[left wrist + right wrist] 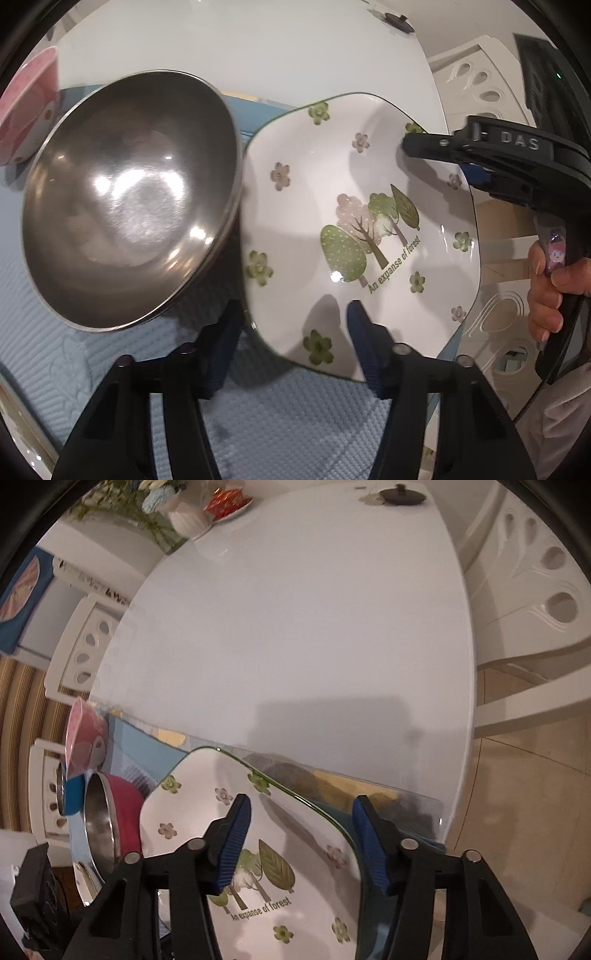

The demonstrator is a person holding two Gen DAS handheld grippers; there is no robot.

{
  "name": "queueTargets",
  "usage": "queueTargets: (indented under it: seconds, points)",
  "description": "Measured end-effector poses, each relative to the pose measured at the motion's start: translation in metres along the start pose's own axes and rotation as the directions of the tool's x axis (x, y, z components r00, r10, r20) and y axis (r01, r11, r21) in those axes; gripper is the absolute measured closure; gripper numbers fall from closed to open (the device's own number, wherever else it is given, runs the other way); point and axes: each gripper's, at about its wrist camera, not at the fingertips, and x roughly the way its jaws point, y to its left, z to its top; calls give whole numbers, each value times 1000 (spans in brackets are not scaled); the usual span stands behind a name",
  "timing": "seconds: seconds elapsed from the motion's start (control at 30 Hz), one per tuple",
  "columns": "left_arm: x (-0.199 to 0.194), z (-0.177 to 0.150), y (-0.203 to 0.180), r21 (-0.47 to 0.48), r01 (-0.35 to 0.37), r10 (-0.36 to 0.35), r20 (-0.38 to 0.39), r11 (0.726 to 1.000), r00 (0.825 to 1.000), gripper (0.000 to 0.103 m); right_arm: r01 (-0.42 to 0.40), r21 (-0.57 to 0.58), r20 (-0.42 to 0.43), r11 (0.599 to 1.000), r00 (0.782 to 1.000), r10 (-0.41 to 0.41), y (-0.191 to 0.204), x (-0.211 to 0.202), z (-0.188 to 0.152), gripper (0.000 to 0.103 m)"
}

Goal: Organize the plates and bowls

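Observation:
A white square plate (354, 229) with green trees and flowers is tilted above the blue mat (280, 421). My left gripper (295, 332) is open, its fingers straddling the plate's near edge. My right gripper (301, 834) is open too, its fingers straddling the plate's (258, 849) right edge; its top finger (424, 144) lies over the plate in the left wrist view. A steel bowl (129, 199) with a red outside (125, 812) stands tilted just left of the plate. A pink bowl (26, 110) sits further left, also in the right wrist view (85, 738).
The white table (295, 627) stretches beyond the mat, with a black lid (402, 496) at its far end and a white vase (188, 520) and red dish (227, 502) at the far left. White chairs (535, 590) stand around it. A blue bowl (72, 794) is behind the red one.

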Motion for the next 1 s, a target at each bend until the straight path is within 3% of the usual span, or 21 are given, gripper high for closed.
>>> queueTargets:
  seconds: [0.2,0.47,1.0]
  points:
    - [6,4,-1,4,2,-2,16,1000,1000,64,43,-74,-12,996,999,-45,3,9,-3,54]
    - [6,8,-2,88,8,-8,2,996,1000,65,76,-157,-34,985,996,-82,7,8,-15,57]
    - [3,-15,5,116,3,2,-45,993,999,65,31,-51,-59,998,998,-34,7,-2,-61,57]
